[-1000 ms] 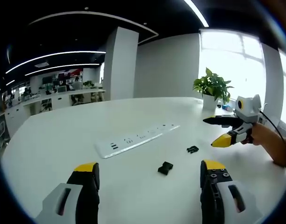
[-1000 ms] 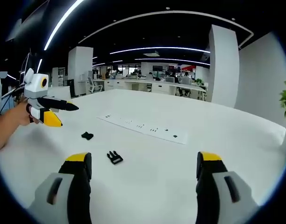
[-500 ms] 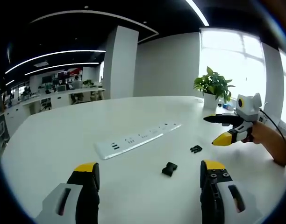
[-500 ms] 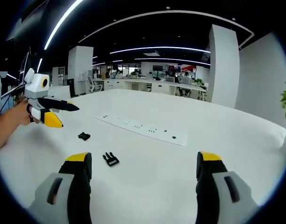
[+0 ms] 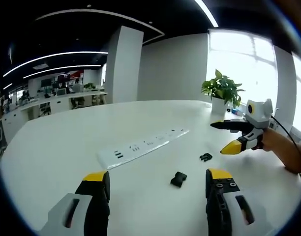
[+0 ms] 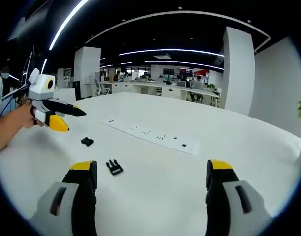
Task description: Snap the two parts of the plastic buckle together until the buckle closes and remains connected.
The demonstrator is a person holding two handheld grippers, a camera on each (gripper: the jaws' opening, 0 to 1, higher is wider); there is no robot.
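Observation:
Two black buckle parts lie apart on the white table (image 5: 67, 147). The socket part (image 5: 178, 179) (image 6: 87, 141) sits just ahead of my left gripper (image 5: 158, 176), between its jaws' line and slightly right. The pronged part (image 5: 205, 157) (image 6: 114, 167) lies ahead of my right gripper (image 6: 151, 166), near its left jaw. Both grippers are open and hold nothing. My right gripper (image 5: 218, 138) comes into the left gripper view from the right, held by a hand, hovering above the pronged part. From the left of the right gripper view my left gripper (image 6: 75, 121) hangs above the socket part.
A long white power strip (image 5: 140, 146) (image 6: 150, 133) lies across the table beyond the buckle parts. A potted plant (image 5: 222, 91) stands at the table's far edge by the window. Desks and pillars fill the office behind.
Both views have shifted a little with the hands. The buckle parts lie where they were, and both grippers stay open above the table.

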